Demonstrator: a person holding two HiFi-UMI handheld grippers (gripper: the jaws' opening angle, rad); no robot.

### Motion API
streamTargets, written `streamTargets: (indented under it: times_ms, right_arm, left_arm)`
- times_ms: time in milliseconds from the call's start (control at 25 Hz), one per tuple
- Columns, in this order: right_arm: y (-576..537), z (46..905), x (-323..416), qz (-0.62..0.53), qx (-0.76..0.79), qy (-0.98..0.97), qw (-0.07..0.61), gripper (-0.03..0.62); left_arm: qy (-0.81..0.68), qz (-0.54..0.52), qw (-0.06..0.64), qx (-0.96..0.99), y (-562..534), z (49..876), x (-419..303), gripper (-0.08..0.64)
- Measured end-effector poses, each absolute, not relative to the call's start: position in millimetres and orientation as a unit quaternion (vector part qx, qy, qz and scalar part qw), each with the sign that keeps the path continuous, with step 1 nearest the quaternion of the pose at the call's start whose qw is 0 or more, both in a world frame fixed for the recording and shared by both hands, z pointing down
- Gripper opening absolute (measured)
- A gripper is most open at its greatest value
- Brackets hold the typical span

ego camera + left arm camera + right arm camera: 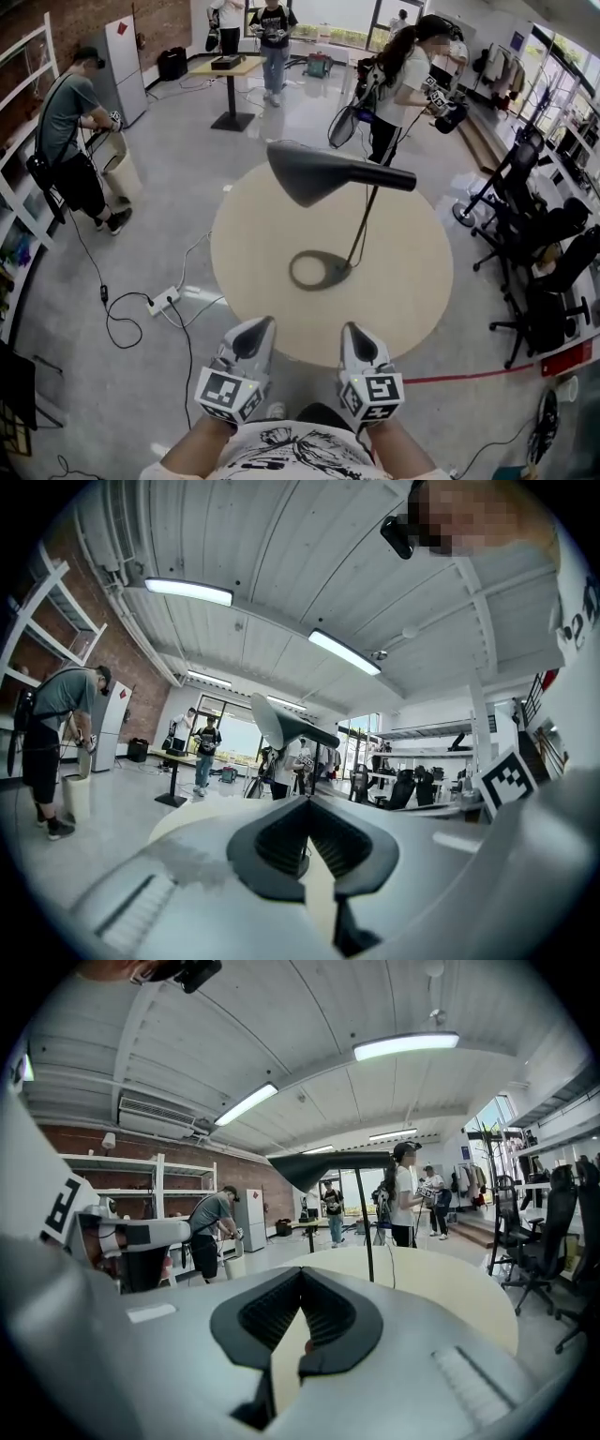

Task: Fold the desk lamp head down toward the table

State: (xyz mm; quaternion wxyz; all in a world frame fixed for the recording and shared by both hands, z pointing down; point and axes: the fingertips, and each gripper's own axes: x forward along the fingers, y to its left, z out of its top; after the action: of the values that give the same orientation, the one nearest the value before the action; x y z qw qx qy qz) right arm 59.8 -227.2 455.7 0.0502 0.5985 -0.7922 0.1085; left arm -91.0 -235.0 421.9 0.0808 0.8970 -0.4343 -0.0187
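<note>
White power strip (161, 301) left; black office chairs (553, 272) right.

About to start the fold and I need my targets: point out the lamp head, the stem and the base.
lamp head (314, 173), head view, middle of the dark cone shade.
stem (364, 225), head view, halfway up the thin rod.
base (333, 278), head view, near rim of the oval foot.

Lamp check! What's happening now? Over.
Left tool and right tool shut, empty, at near edge of round beige table. Black cone-shaded desk lamp head up, untouched. Path clear.
</note>
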Motion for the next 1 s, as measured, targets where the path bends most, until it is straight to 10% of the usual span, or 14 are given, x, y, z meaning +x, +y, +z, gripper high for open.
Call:
streamTargets:
  times_ms: [1000]
  right_arm:
    - [-366, 403, 53, 0.060, 0.496, -0.865, 0.052, 0.009]
  left_arm:
    - [-0.514, -0.074, -0.072, 0.852, -391, 278, -87, 0.000]
